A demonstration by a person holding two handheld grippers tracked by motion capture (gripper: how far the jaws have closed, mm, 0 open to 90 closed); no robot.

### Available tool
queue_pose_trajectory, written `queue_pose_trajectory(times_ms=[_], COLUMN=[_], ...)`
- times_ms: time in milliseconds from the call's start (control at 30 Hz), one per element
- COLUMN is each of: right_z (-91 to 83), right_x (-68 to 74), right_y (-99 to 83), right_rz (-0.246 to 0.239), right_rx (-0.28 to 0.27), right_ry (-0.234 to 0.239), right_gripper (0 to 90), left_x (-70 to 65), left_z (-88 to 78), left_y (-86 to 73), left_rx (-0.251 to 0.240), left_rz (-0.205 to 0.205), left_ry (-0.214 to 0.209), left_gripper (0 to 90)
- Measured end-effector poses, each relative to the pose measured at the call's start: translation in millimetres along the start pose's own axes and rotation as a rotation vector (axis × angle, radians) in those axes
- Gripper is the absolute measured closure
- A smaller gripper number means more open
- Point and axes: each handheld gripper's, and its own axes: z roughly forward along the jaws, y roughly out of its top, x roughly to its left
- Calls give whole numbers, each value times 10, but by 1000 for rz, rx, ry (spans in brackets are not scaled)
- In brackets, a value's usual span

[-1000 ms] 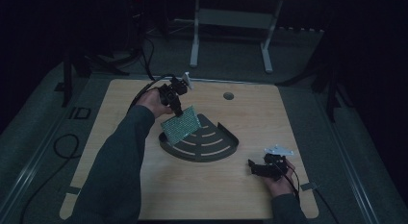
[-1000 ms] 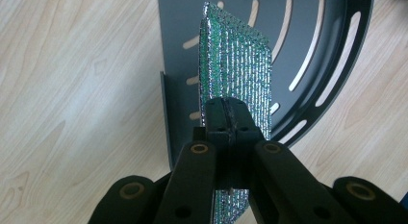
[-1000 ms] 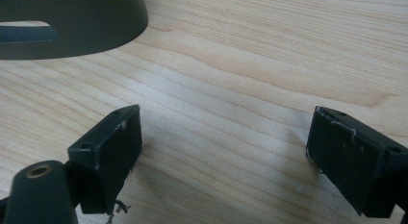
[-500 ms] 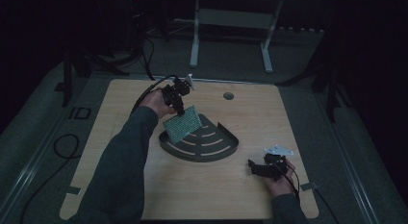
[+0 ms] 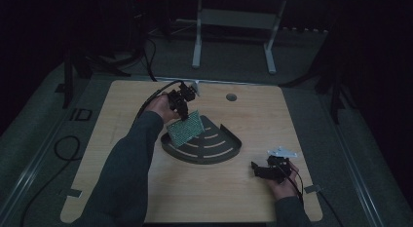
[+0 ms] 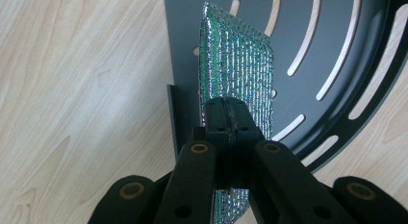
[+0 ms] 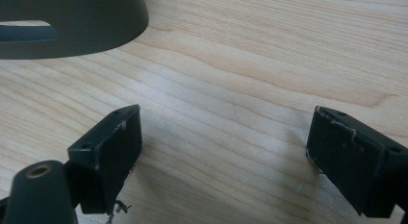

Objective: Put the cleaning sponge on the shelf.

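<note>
Item one, left of centre on the far half of the worktop (image 5: 122, 188): left tool (image 5: 181, 101), carried on a sleeved forearm reaching in from the near edge, jaws pressed together on the upper edge of a green sparkling pad (image 5: 185, 129); the left gripper view shows the pad (image 6: 240, 70) pinched thin between the jaw tips and hanging down edge-on, so the hold is by one margin only, probably to leave the lower end free to be set down. Item two, centre: dark fan-shaped slotted tray (image 5: 214, 151) with a low raised rim, lying flat on the wood; the pad hangs tilted over its left far corner, lower edge at or just above the tray floor, contact not clear. The placing over the tray suggests the pad is being delivered to it or lifted from it; which one cannot be told. Item three, right near corner: right tool (image 5: 263, 169), held low in a hand just above bare wood, jaws spread wide with nothing between them, well apart from the tray's curved rim (image 7: 72, 27), apparently parked clear of the work.
</note>
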Motion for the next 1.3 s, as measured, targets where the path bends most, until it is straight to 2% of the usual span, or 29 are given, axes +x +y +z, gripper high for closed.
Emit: queue_pose_trajectory(times_ms=[400, 867, 1033, 1300], right_z=[-1, -1, -1, -1], right_x=[0, 0, -1, -1], right_y=[-1, -1, -1, -1], right_rz=[0, 0, 0, -1], right_rx=[1, 1, 1, 1], right_ry=[1, 1, 1, 1], right_gripper=[119, 119, 119, 119], left_x=[23, 57, 109, 169], left_z=[151, 302, 365, 422], left_y=[-27, -59, -109, -175], left_rx=[30, 56, 45, 66], left_rz=[-6, -10, -36, -46], left_ry=[21, 16, 2, 25], left_gripper=[900, 900, 900, 900])
